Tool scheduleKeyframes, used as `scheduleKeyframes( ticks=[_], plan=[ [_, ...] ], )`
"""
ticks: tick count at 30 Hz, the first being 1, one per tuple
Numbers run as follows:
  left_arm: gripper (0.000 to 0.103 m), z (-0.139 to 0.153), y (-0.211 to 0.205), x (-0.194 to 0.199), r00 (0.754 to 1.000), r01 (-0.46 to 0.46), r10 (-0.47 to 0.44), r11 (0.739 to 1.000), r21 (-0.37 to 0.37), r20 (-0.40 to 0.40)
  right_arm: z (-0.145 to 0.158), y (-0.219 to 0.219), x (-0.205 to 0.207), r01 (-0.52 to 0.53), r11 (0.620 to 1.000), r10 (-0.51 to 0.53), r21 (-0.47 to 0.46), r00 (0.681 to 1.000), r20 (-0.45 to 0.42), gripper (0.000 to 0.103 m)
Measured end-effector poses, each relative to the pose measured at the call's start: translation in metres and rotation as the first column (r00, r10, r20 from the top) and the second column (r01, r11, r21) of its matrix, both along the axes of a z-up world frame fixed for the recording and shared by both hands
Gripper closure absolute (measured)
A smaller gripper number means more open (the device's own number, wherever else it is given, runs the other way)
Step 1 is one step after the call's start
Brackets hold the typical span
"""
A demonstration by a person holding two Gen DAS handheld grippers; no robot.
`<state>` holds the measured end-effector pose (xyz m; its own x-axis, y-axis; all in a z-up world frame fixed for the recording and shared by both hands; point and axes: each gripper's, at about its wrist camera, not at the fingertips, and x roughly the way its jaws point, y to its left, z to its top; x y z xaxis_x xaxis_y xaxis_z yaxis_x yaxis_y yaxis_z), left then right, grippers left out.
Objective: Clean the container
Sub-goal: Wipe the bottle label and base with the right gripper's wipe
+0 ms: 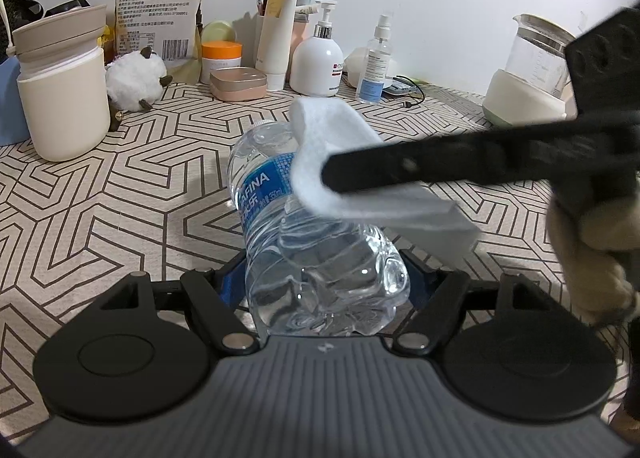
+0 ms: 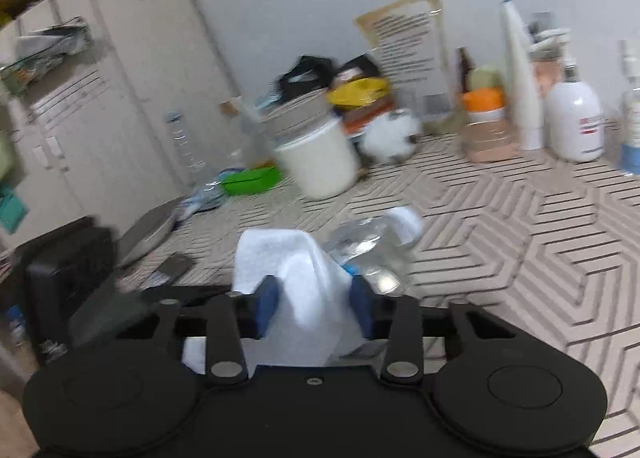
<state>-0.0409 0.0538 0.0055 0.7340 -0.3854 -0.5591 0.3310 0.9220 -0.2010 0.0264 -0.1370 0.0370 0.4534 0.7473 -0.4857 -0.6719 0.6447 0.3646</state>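
In the left wrist view, the left gripper (image 1: 326, 278) has its jaws closed on the base of a clear plastic water bottle (image 1: 304, 225) with a blue label; the bottle lies tilted, pointing away from the camera over the patterned tablecloth (image 1: 120, 197). From the right, the right gripper (image 1: 332, 173) reaches across the bottle's upper part with a white cloth (image 1: 332, 137) wrapped around its fingers and draped over the bottle near its neck. A person's hand (image 1: 588, 242) shows at the right edge. Along the far wall stand a cream canister (image 1: 64, 97), a plush sheep (image 1: 136, 77), a printed pouch (image 1: 160, 5), a pump bottle (image 1: 316, 61), a spray bottle (image 1: 376, 61) and a glass kettle (image 1: 532, 69). In the right wrist view, which is blurred, the right gripper (image 2: 314, 308) has its blue pads partly closed, pinching the bunched white cloth (image 2: 296, 278) between them. The water bottle (image 2: 372, 254) lies just beyond and right of the cloth, touching it, above the tablecloth (image 2: 540, 258). The cream canister (image 2: 320, 161) stands farther back.
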Motion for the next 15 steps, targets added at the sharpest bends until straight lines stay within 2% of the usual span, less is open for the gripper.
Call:
scheduleKeyframes(
  ticks=[2, 6, 9, 10, 13, 15],
  plan=[
    [0.029, 0.000, 0.000, 0.000, 1.000, -0.001, 0.001, 1.000, -0.001, -0.001, -0.001, -0.002, 0.002, 0.019, 1.000, -0.019, 0.007, 1.000, -0.003, 0.063],
    [0.029, 0.000, 0.001, 0.000, 1.000, 0.003, -0.003, 1.000, -0.005, 0.000, 0.004, -0.005, 0.000, 0.024, 0.998, -0.024, 0.054, 1.000, -0.010, 0.052],
    [0.029, 0.000, 0.000, 0.000, 1.000, 0.005, -0.005, 1.000, -0.006, -0.002, 0.019, -0.018, -0.010, 0.083, 0.992, -0.090, 0.095, 0.993, 0.078, 0.036],
    [0.029, 0.000, 0.000, 0.000, 1.000, 0.006, -0.006, 1.000, -0.005, -0.001, 0.022, -0.023, -0.012, 0.087, 0.990, -0.096, 0.113, 0.992, 0.079, 0.031],
    [0.027, 0.000, -0.001, 0.000, 1.000, 0.006, -0.006, 1.000, 0.001, -0.001, 0.026, -0.038, -0.018, 0.086, 0.983, -0.098, 0.163, 0.993, 0.065, 0.030],
    [0.027, 0.000, -0.001, 0.000, 1.000, 0.006, -0.006, 1.000, 0.002, -0.001, 0.017, -0.038, -0.014, 0.069, 0.989, -0.068, 0.134, 0.998, -0.011, 0.034]
  ],
)
